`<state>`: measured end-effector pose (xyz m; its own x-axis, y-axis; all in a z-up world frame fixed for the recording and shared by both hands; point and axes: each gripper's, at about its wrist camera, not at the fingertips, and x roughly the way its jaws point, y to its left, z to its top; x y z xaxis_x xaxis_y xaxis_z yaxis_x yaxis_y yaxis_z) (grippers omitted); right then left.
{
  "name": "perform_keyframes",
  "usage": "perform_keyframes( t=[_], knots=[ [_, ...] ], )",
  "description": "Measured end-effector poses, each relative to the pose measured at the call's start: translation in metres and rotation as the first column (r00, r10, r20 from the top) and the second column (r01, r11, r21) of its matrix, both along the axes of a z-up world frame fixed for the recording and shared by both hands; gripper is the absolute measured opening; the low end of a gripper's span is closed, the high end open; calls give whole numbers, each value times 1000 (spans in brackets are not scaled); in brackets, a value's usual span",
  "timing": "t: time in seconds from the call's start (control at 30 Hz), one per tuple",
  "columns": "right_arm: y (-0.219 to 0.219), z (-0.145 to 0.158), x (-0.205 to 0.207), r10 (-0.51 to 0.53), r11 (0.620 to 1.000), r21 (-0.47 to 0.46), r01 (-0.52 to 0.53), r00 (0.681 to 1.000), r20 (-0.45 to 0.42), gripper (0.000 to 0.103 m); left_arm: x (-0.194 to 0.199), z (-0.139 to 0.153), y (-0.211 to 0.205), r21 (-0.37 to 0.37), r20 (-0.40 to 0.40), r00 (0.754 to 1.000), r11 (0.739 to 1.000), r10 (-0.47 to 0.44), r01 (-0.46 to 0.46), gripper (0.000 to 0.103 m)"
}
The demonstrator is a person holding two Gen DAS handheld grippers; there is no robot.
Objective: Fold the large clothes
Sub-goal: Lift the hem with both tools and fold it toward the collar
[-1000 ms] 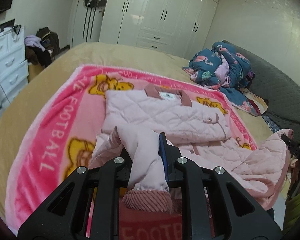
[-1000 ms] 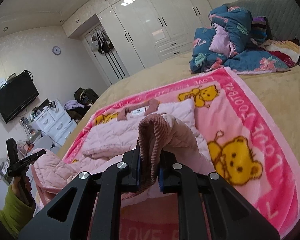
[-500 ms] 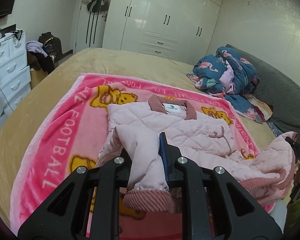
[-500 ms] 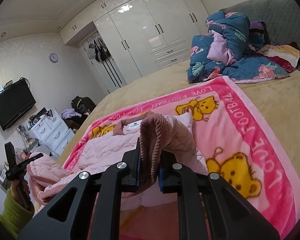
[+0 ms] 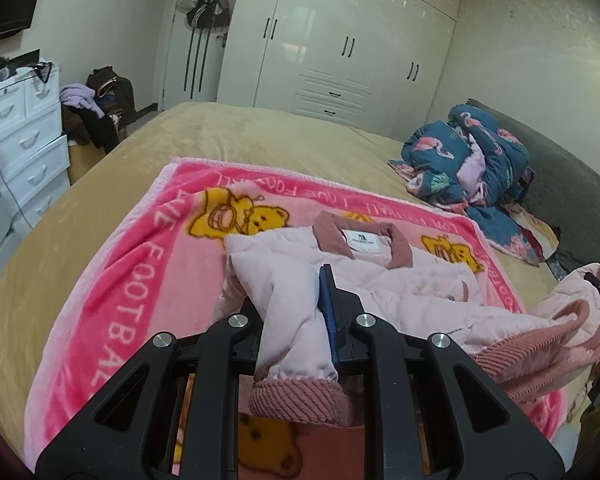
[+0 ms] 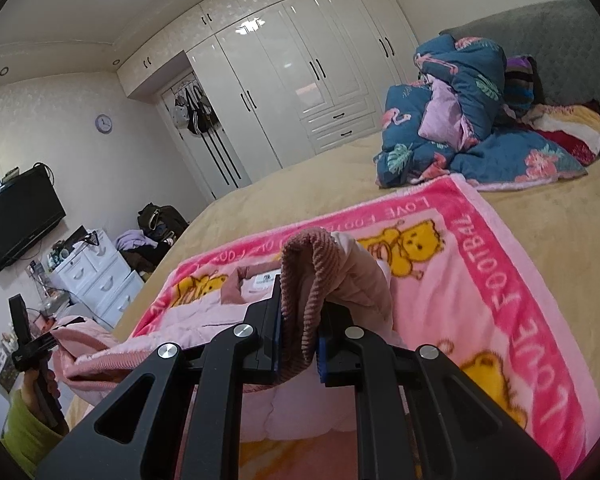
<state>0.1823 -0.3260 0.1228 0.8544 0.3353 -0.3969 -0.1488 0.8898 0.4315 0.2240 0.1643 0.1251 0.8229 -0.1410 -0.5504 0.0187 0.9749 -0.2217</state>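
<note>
Pink quilted jacket (image 5: 384,280) is spread on the cartoon blanket (image 5: 140,264) over the bed; each ribbed cuff is clamped by the left claw (image 5: 300,320) and right claw (image 6: 300,336). Soft, light, bulky padding is judged best held at cuffs.

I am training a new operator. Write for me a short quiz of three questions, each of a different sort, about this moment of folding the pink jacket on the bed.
1. True or false: the left gripper is shut on a sleeve of the pink jacket.
2. Multiple choice: the jacket lies on A) a pink bear blanket, B) a white sheet, C) a wooden floor.
3. Fill in: the right gripper pinches a ribbed ____ of the jacket.

Key: 1 true; 2 A; 3 cuff.
</note>
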Motion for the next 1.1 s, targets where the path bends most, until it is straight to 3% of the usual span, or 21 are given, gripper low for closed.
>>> perform_keyframes(
  t=[0.23,0.5,0.93,1.1],
  knots=[
    [3,12,42,-19,1000,-23,19,1000,11,12,30,7,5,12,1,1000,1000,22,-22,12],
    [5,2,94,-36,999,-36,35,999,-30,12,71,-2,7,38,-31,998,998,49,-48,13],
    [12,-46,178,-41,996,-86,24,980,-193,12,130,-43,5,90,-129,990,995,64,-53,14],
    [13,-69,200,-60,997,-59,47,966,-253,12,147,-59,2,109,-165,984,993,71,-53,14]
  ],
)
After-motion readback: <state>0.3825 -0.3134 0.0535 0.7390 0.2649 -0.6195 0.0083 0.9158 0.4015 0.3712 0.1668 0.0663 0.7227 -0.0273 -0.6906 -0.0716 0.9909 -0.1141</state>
